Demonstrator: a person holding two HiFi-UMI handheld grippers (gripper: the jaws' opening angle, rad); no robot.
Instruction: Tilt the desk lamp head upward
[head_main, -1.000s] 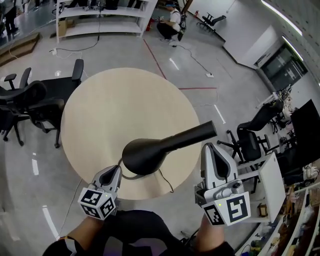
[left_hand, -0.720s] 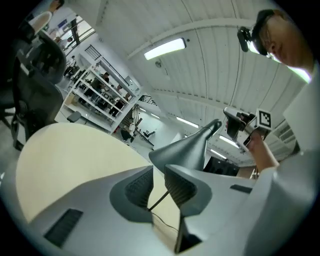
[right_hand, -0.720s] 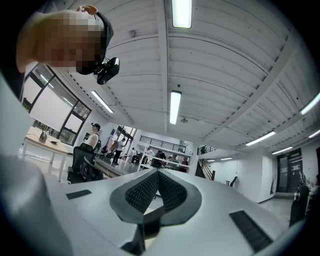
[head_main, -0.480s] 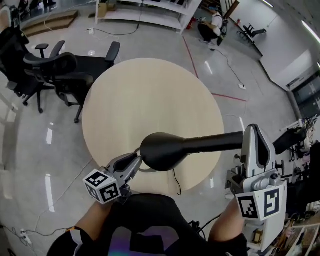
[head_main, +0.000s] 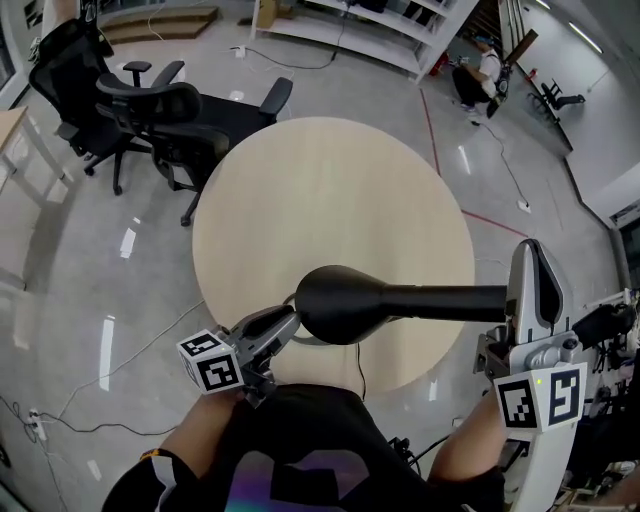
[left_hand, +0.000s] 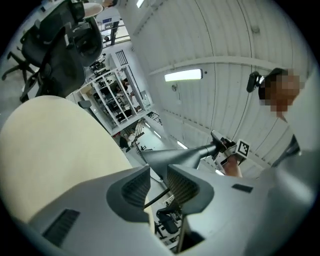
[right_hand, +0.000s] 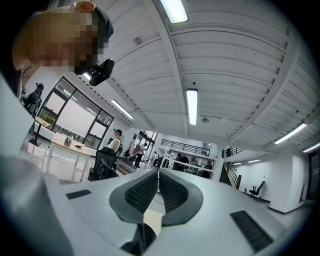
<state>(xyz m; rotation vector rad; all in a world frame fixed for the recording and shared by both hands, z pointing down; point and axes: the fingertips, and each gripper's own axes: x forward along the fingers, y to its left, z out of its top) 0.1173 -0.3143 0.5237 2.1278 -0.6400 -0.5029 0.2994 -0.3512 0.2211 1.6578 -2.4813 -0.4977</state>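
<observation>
Head view: nearest, the left tool (head_main: 288, 322) pinches the rim of the black desk lamp head (head_main: 340, 302), its jaws narrowly parted around that edge (the left gripper view shows the grip). The right tool (head_main: 534, 262) points away, jaws pressed together on nothing, with the lamp arm (head_main: 450, 300) running level up to its side. The lamp head hangs over the near edge of the round tabletop (head_main: 330, 190). Beyond stand black office chairs (head_main: 170, 110).
</observation>
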